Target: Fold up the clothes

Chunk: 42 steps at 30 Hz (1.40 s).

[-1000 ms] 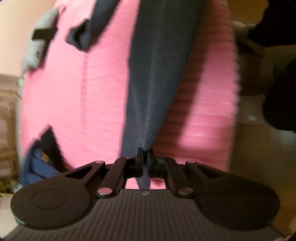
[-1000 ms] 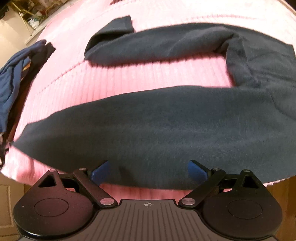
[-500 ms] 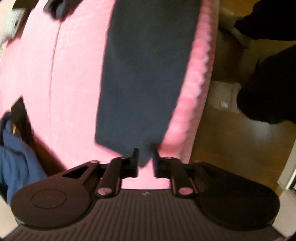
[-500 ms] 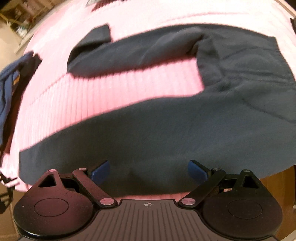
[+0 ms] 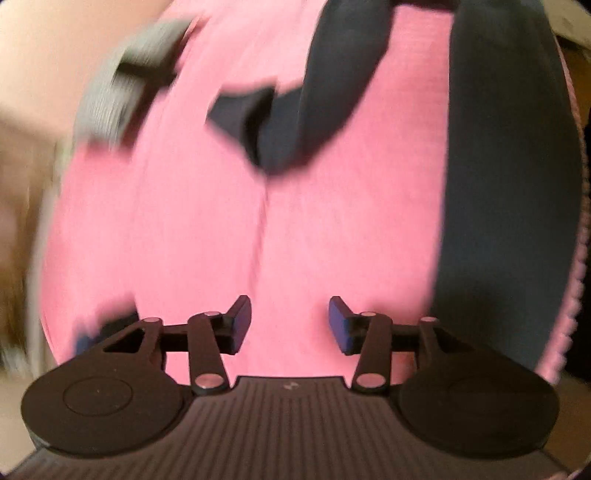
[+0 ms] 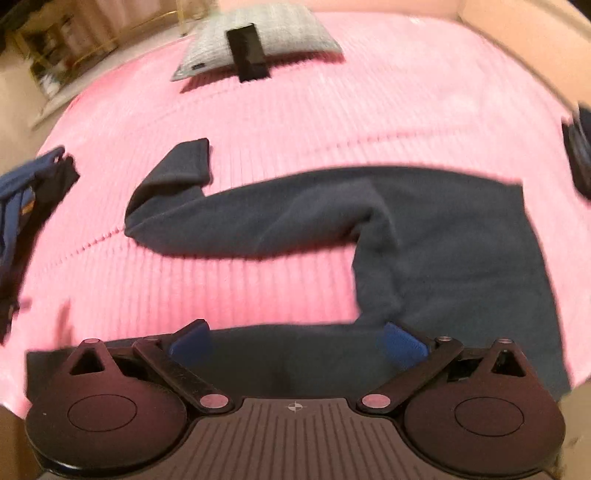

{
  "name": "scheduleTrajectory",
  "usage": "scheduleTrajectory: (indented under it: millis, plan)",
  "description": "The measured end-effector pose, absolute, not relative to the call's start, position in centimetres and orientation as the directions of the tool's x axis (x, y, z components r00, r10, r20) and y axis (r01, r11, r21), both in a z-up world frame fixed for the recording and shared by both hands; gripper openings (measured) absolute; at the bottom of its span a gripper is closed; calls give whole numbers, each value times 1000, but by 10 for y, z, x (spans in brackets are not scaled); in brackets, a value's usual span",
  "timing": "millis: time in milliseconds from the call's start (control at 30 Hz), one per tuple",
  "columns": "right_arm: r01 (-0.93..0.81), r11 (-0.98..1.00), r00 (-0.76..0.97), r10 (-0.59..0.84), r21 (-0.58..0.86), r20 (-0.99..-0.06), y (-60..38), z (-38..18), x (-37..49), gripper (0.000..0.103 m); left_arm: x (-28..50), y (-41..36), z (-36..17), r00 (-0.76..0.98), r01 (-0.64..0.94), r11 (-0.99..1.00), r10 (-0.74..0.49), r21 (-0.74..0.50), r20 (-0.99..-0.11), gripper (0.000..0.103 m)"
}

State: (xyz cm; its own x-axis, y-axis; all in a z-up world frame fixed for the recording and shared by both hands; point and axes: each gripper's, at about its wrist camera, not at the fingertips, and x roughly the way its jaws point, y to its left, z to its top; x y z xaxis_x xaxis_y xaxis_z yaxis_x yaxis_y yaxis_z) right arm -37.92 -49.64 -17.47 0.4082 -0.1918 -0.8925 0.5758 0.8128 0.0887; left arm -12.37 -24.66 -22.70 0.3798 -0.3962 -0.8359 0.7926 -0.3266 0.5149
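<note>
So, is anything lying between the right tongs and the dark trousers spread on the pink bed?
Nothing visible. The right tongs hang open directly above the near leg of the dark trousers, only air between. The grey pillow lies far behind.

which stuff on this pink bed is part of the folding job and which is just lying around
Part of the job:
- dark navy fleece trousers, spread flat on the pink ribbed bedspread
- crumpled blue garment at the bed's edge, probably waiting

Lying about:
- grey knitted cushion
- black rectangular box standing against it
</note>
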Motion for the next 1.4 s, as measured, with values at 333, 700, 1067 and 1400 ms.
scheduleTrajectory:
  millis: [333, 700, 1067, 1400]
  plan:
    - [441, 892, 401, -99, 97, -911, -562, -223, -383, 103, -66, -421, -283, 374, 869, -160, -410, 469, -832, 57]
    - [458, 882, 356, -70, 108, -932, -587, -232, -391, 103, -19, -363, -232, 400, 871, 402, -248, 282, -882, 4]
    - [287, 940, 463, 31, 183, -886, -536, -210, -338, 103, -6, -218, -212, 331, 507, 850, -39, 143, -943, 46]
    - [269, 951, 367, 46, 154, -929, -515, -236, -334, 103, -42, -234, -271, 401, 887, 309, -146, 343, -905, 65]
